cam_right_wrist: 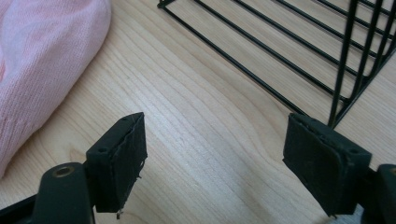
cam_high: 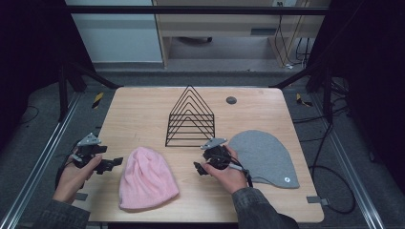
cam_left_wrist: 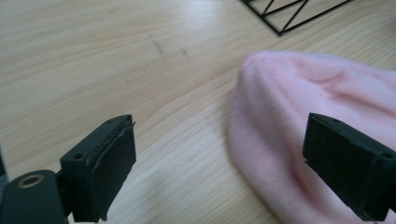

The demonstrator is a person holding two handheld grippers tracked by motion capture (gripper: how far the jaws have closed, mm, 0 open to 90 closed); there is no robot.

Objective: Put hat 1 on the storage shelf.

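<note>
A pink knit beanie [cam_high: 145, 179] lies flat near the table's front, left of centre. A grey beanie [cam_high: 265, 156] lies flat to the right. My left gripper [cam_high: 113, 163] sits just left of the pink beanie, jaws open and pointing at it; in the left gripper view the pink beanie [cam_left_wrist: 317, 112] spreads under the right-hand jaw with nothing pinched. My right gripper [cam_high: 199, 168] hovers between the two hats, open, over bare wood [cam_right_wrist: 210, 140]. The pink beanie [cam_right_wrist: 42, 56] lies at the upper left in the right gripper view.
A black wire rack [cam_high: 190, 119] of triangular frames stands at the table's middle, just behind my right gripper, and its base wires [cam_right_wrist: 261, 51] run close to the right-hand jaw. A round grommet [cam_high: 231, 100] sits at the back right. The table edge [cam_high: 205, 220] is near the person's sleeves.
</note>
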